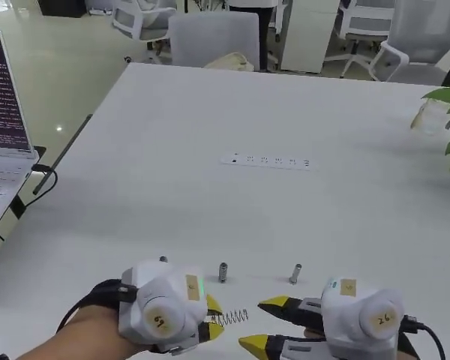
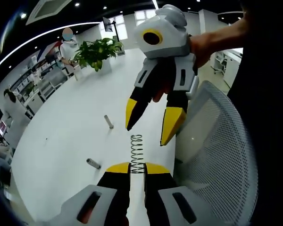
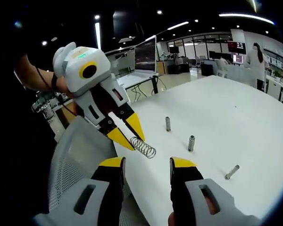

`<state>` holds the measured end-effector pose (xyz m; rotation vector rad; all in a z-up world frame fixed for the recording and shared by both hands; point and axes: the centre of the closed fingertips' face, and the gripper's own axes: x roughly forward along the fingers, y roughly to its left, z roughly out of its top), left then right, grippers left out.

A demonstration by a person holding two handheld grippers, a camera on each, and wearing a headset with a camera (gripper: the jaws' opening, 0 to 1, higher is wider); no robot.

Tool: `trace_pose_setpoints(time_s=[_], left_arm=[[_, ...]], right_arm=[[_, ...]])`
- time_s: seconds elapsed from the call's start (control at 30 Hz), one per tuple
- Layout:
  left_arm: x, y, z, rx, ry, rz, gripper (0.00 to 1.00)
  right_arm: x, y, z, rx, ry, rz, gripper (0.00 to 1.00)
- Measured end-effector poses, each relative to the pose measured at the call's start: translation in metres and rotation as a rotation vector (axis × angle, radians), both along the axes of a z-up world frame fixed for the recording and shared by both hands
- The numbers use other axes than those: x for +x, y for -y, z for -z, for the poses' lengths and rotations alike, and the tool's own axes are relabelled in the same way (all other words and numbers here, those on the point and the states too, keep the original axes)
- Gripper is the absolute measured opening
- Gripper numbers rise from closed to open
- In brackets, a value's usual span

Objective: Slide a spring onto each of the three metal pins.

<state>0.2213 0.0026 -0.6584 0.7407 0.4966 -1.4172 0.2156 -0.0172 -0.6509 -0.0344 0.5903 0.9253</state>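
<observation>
While the left gripper (image 2: 137,168) has its jaws closed almost fully on 1 end of a spring (image 2: 137,151), the rest of the coil juts free beyond the tips, over the near edge of the table (image 1: 210,120). The right gripper (image 1: 264,324) faces it with jaws wide apart and nothing in them, its tips just beside the spring's free end.

We judge the step in hand to be threading this spring onto a bare pin. To do it well, we would line the coil's axis up with the pin, grip lightly so the wire does not buckle, and use the right jaws to steady the free end or the pin.

We count 3 pins in a row near the near edge: the left pin (image 1: 163,259), the middle pin (image 1: 223,272), which looks ribbed as if already sleeved, and the right pin (image 1: 295,274), which leans. That makes 2 springs by our reckoning.
</observation>
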Motion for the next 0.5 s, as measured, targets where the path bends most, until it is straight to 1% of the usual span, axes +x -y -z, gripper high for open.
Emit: trace_pose_setpoints(time_s=[0.2, 0.4, 0.5], left_arm=[[-0.009, 0.001, 0.0, 0.003, 0.008, 0.029, 0.03], [-0.011, 0.002, -0.002, 0.006, 0.018, 0.048, 0.03], [-0.011, 0.002, -0.001, 0.012, 0.026, 0.058, 0.03]], right_arm=[[-0.005, -0.008, 0.001, 0.012, -0.013, -0.043, 0.28], [-0.009, -0.013, -0.002, 0.027, -0.008, -0.068, 0.18], [-0.009, -0.012, -0.003, 0.031, -0.007, -0.068, 0.16]])
